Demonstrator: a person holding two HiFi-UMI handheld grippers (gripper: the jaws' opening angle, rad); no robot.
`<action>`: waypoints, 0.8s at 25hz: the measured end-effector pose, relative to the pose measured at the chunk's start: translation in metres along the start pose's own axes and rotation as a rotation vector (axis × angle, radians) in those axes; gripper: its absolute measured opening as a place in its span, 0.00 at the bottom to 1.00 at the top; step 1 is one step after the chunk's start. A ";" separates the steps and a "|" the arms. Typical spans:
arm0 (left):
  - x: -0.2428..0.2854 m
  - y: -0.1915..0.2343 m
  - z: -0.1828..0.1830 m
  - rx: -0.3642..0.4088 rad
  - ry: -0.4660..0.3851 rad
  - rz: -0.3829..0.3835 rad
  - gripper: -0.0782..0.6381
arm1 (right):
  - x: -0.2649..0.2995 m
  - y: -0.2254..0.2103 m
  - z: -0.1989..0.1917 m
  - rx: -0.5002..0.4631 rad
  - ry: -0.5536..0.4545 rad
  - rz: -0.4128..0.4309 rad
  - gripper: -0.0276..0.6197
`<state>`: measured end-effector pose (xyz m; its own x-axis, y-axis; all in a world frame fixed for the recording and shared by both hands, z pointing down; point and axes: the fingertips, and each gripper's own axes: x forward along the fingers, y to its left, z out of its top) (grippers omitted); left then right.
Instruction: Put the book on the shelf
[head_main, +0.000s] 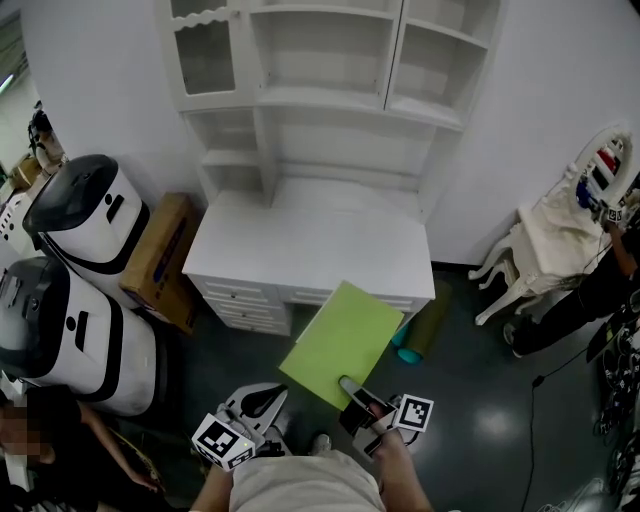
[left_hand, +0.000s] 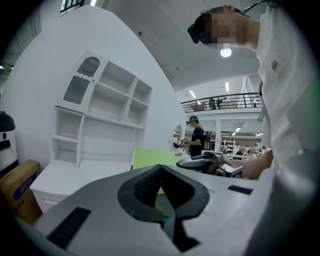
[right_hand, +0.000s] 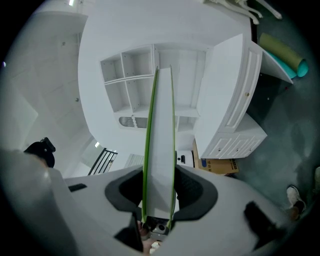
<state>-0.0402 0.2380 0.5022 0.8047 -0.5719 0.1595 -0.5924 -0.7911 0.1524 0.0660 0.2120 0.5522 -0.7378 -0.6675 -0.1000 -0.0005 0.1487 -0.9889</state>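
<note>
Beyond both pairs of jaws rises the white shelf unit (head_main: 330, 100), its open compartments stacked above the white desk (head_main: 300, 255) that carries it. Between us and that desk the green book (head_main: 342, 342) hangs in the air. It reaches forward from the right gripper (head_main: 365, 405), and its far corner is over the desk's front edge. In the right gripper view the book sits edge-on between the pads, pinched by its near end, and the shelf compartments lie straight past its far edge. The left gripper (head_main: 250, 415) hangs low beside the right one with its jaws pressed together on nothing. The book is ahead of it and off to its right.

We judge this to be the carry. The book is grasped and aimed at the shelf, but not yet near any compartment. The next move calls for lifting the book well above the desk top and carrying it forward. It must keep an angle that clears the compartment's sides, and the grip should loosen only once a board bears it.
</note>
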 end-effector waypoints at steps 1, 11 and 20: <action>0.004 0.000 0.002 0.001 -0.001 0.004 0.12 | 0.000 0.000 0.005 0.001 0.003 -0.002 0.28; 0.030 0.043 0.006 -0.006 0.010 0.018 0.12 | 0.035 -0.015 0.043 0.017 0.010 -0.009 0.28; 0.051 0.130 0.025 0.017 0.001 -0.006 0.12 | 0.109 -0.018 0.080 0.016 -0.037 -0.025 0.28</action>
<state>-0.0751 0.1008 0.5056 0.8082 -0.5670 0.1591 -0.5868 -0.7981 0.1364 0.0399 0.0779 0.5504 -0.7121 -0.6976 -0.0789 -0.0077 0.1202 -0.9927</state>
